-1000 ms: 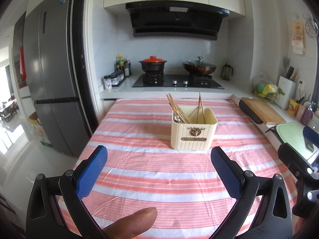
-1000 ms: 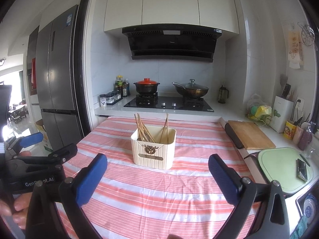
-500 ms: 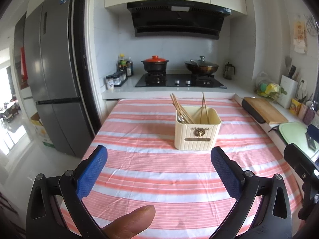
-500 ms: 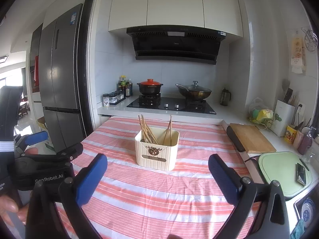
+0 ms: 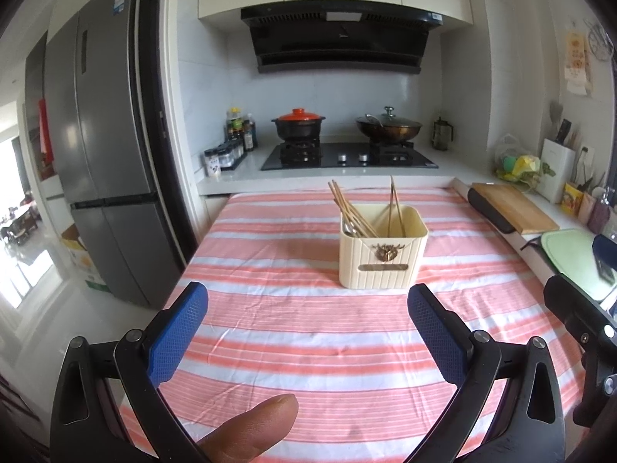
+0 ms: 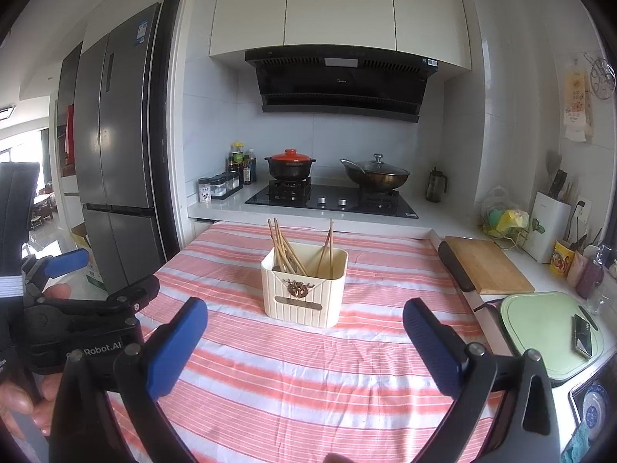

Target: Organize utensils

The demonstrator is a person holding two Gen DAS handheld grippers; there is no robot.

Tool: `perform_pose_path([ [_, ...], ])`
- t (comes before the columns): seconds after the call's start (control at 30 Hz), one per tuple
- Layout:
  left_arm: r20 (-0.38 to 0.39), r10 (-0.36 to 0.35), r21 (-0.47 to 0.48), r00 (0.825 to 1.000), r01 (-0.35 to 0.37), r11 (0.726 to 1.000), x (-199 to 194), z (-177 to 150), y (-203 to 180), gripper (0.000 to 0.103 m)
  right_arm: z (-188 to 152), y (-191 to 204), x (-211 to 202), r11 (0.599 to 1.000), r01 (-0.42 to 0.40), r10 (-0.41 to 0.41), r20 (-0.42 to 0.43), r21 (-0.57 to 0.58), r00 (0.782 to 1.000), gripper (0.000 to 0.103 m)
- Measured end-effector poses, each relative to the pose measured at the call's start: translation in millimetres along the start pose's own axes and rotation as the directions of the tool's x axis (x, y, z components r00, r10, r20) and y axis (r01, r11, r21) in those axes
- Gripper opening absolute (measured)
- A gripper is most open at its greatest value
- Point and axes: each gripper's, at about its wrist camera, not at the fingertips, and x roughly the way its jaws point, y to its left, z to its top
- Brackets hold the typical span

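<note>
A cream ribbed utensil holder (image 5: 382, 251) (image 6: 304, 292) with a metal emblem stands on the red-and-white striped tablecloth (image 5: 293, 316) (image 6: 308, 370). Several wooden chopsticks (image 5: 349, 207) (image 6: 284, 245) lean in its left half, two more (image 5: 394, 204) (image 6: 327, 245) in the right half, and metal spoon ends show inside. My left gripper (image 5: 308, 301) is open with nothing between its blue pads, well short of the holder. My right gripper (image 6: 304, 316) is open too, hanging above the cloth in front of the holder. The left gripper (image 6: 65, 270) shows at the right wrist view's left edge.
Behind the table is a stove (image 5: 349, 156) with a red-lidded pot (image 5: 299, 123) and a wok (image 5: 388, 125). A wooden cutting board (image 5: 513, 212), a green board (image 6: 547, 332) and a knife block (image 6: 547, 227) line the right counter. A grey fridge (image 5: 100, 154) stands at left.
Both grippers have drawn back and risen slightly, so the holder looks a bit farther away. Both stay open and empty.
</note>
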Motion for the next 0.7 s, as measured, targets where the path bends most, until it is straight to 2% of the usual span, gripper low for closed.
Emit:
perform_pose_path([
  [0.7, -0.015, -0.023, 0.009, 1.0, 0.023, 1.0, -1.4, -3.3, -2.7, 0.103, -6.0, -0.3, 0.4, 1.0, -0.004, 0.004, -0.005, -0.005, 1.0, 0.103],
])
